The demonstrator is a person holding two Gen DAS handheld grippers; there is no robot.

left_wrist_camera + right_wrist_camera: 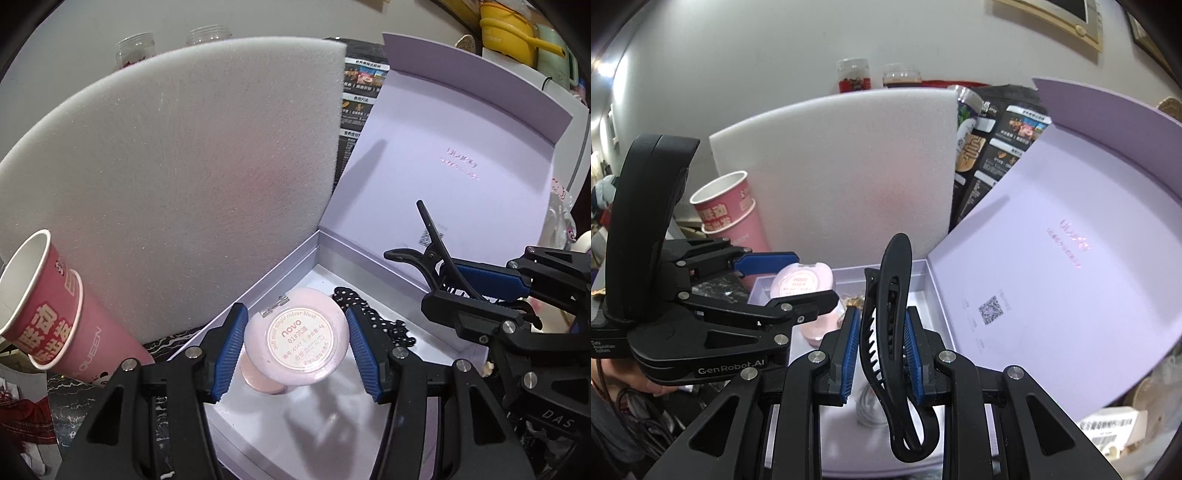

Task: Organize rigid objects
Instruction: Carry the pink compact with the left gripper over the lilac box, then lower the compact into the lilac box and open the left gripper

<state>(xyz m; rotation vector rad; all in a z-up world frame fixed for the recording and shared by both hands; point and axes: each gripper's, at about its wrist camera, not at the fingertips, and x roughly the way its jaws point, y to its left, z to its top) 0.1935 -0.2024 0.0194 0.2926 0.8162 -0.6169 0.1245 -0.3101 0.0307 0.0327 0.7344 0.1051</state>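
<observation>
Left gripper (pixel 295 347) pinched a pink compact (pixel 300 336), label up, its hinged lower half hanging open below. Held over the near left corner of the lilac box (pixel 280 254). Right gripper (pixel 880 354) clamped a black hair clip (pixel 888 314) upright between its blue pads (pixel 849 354), over the box, right of the compact. Box lid (pixel 1071 206) stood open on the right. Foam sheet (pixel 184 177) leaned behind. Pink cups (pixel 48 306) lay far left.

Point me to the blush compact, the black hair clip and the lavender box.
blush compact (pixel 301 334), left wrist view, on its round label.
black hair clip (pixel 886 295), right wrist view, mid-body between the jaws.
lavender box (pixel 461 147), left wrist view, inside of its raised lid.
</observation>
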